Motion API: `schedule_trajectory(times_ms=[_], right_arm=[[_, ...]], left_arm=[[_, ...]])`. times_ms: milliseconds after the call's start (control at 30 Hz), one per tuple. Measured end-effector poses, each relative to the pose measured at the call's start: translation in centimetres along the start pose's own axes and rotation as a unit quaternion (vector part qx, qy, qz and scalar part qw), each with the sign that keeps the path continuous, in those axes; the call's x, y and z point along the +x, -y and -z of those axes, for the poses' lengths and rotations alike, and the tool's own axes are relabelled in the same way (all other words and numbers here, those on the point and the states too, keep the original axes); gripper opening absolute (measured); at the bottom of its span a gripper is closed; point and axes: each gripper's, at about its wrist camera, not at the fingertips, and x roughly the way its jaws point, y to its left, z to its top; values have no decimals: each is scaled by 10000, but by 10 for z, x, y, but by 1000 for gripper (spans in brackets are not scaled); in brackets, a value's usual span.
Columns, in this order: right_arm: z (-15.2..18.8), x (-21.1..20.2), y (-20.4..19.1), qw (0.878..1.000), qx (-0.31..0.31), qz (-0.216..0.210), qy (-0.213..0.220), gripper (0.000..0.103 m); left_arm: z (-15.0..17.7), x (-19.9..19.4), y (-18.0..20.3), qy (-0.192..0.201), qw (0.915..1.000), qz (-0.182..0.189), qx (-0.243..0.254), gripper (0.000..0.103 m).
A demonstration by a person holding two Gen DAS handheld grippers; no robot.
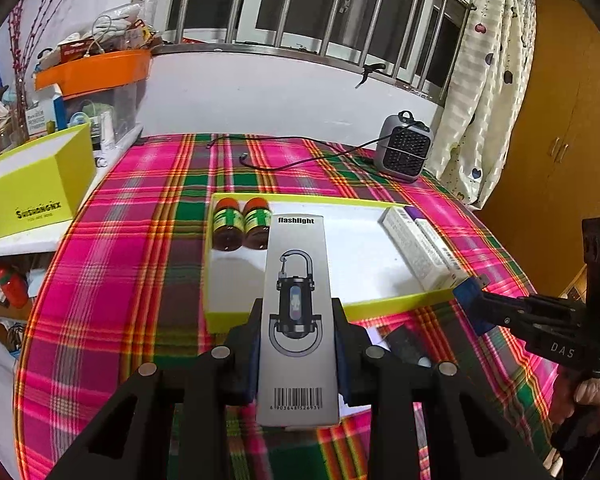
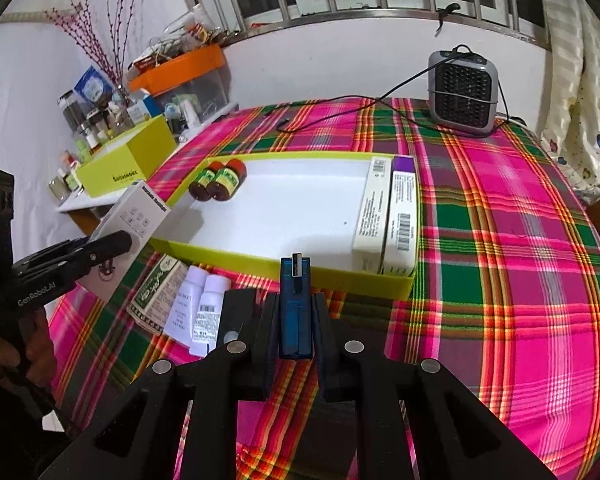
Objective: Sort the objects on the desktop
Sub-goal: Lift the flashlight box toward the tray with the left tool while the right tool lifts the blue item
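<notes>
Left gripper (image 1: 298,344) angled downward over the near edge of the table (image 2: 520,240), clamped on the flashlight box (image 1: 300,300) about halfway along its length. Box held lengthwise along the fingers, printed face up: grey carton, black "flashlight" lettering at the far end, line drawing of a lantern with a carabiner hook, barcode at the near end. Its far end overhangs the near rim of the yellow-green tray (image 2: 332,276).

Right gripper (image 2: 296,320) also tilted downward, jaws nearly together and pinching a blue USB stick (image 2: 296,308), translucent body, metal plug pointing away from the camera toward the tray's near rim. A hand (image 1: 588,392) shows on that gripper's grip at the right edge of the left wrist view.

Count inside the tray:
- 2 brown bottles (image 2: 216,180) with red caps and green labels, lying side by side at the far left corner.
- 2 long white cartons (image 2: 388,216), one with a purple end, along the right wall.

On the plaid cloth just outside the tray's near left corner: 1 green-printed packet (image 2: 158,292), 2 small white bottles (image 2: 200,308).

Far right corner of the table: 1 grey fan heater (image 2: 462,92), cord trailing leftward.
</notes>
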Motion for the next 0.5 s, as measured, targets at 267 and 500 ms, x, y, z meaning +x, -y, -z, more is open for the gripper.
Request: schedule_trajectory(times_ms=[267, 500], right_arm=[[-7, -1, 10, 9999, 113, 18, 104, 16], [-10, 0, 19, 9997, 210, 18, 134, 16]], left_arm=[[-14, 14, 14, -48, 9998, 212, -7, 30], [-23, 26, 29, -170, 9990, 403, 42, 30]])
